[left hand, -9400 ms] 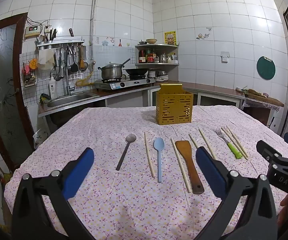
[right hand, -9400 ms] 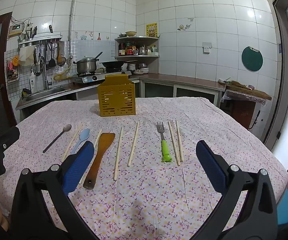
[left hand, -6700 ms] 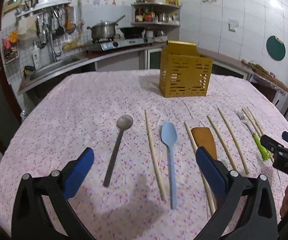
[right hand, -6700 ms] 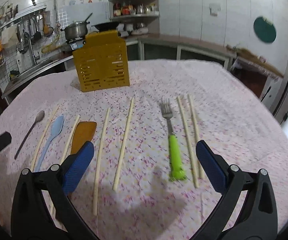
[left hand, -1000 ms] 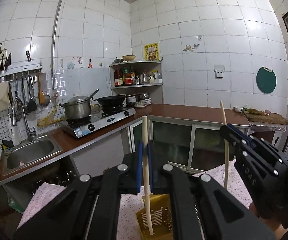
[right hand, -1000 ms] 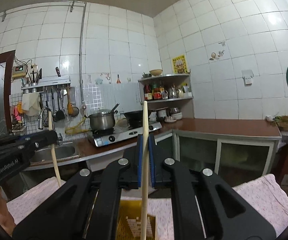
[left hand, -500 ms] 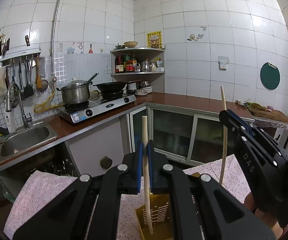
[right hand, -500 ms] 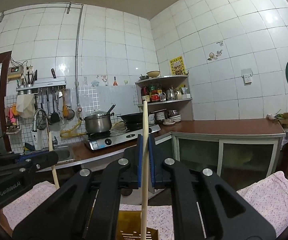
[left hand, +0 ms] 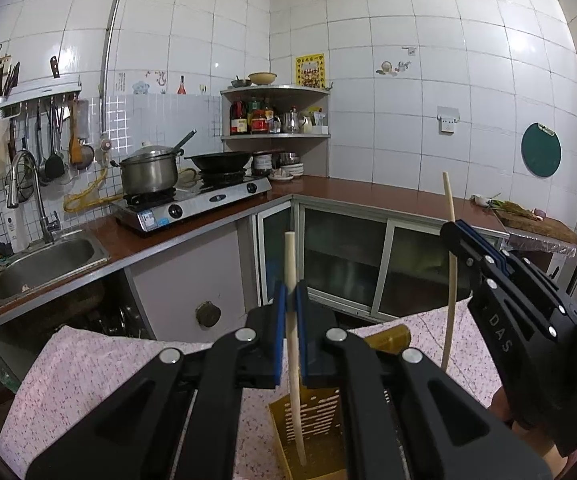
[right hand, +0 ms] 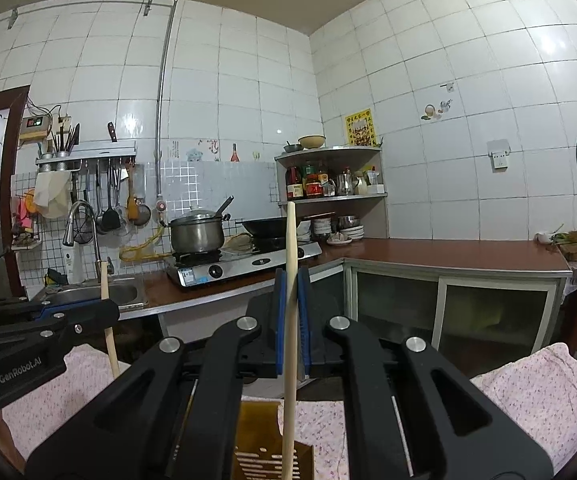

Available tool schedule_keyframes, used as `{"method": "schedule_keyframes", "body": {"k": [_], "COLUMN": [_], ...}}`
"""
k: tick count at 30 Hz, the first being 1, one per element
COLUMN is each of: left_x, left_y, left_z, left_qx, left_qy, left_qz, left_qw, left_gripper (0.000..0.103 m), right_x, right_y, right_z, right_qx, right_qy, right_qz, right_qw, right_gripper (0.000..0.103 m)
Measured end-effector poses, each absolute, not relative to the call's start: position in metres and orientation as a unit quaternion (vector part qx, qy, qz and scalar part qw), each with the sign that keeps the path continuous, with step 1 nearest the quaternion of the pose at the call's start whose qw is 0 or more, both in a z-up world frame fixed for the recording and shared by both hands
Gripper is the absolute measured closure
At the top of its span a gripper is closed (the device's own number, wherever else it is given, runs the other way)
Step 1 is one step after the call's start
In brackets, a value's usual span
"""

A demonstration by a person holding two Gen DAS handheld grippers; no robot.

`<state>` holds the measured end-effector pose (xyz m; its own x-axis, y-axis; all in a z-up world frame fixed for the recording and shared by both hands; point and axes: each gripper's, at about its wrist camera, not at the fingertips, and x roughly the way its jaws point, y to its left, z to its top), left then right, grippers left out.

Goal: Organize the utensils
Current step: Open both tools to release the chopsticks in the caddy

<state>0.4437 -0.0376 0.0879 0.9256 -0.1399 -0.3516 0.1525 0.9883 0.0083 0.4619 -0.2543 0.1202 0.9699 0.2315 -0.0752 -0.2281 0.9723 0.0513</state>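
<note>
- Left gripper (left hand: 290, 330): pads pinched tight on a chopstick (left hand: 293, 340), held upright w/ tip already inside the yellow holder (left hand: 320, 416) so it should drop in clean.
- Right gripper (right hand: 291, 324): same, clamped on a 2nd chopstick (right hand: 290, 320), vertical, over the holder's top edge.
- Holder sits on the floral cloth (left hand: 88, 364) near its far edge; apart from the left tip, contents can't be seen.
</note>
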Motion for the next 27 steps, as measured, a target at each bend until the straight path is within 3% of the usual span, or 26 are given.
{"method": "schedule_keyframes", "body": {"k": [6, 11, 14, 16, 17, 18, 22, 27], "left_x": [0.447, 0.444, 0.437, 0.430, 0.423, 0.415, 0.390, 0.356], "left_y": [-0.034, -0.032, -0.028, -0.025, -0.023, -0.020, -0.015, -0.006], "left_z": [0.080, 0.080, 0.086, 0.093, 0.097, 0.102, 0.115, 0.109], "left_qx": [0.008, 0.002, -0.010, -0.015, -0.017, -0.019, -0.019, -0.018], "left_qy": [0.198, 0.215, 0.217, 0.212, 0.204, 0.192, 0.184, 0.194], "left_qz": [-0.086, -0.100, -0.102, -0.101, -0.095, -0.086, -0.087, -0.070], "left_qw": [0.976, 0.972, 0.971, 0.972, 0.974, 0.977, 0.979, 0.978], "left_gripper": [0.097, 0.095, 0.095, 0.077, 0.052, 0.038, 0.038, 0.019], "right_x": [0.460, 0.451, 0.445, 0.438, 0.434, 0.430, 0.407, 0.364], "right_y": [-0.258, -0.264, -0.266, -0.269, -0.270, -0.273, -0.282, -0.305], "right_z": [0.110, 0.111, 0.116, 0.120, 0.123, 0.124, 0.133, 0.137], "right_qx": [0.024, 0.034, 0.030, 0.030, 0.031, 0.032, 0.030, 0.032], "right_qy": [0.055, 0.060, 0.066, 0.067, 0.068, 0.069, 0.071, 0.087], "right_qz": [0.121, 0.119, 0.121, 0.120, 0.119, 0.118, 0.111, 0.096], "right_qw": [0.991, 0.991, 0.990, 0.990, 0.990, 0.990, 0.991, 0.991], "right_gripper": [0.095, 0.051, 0.050, 0.050, 0.050, 0.050, 0.050, 0.049]}}
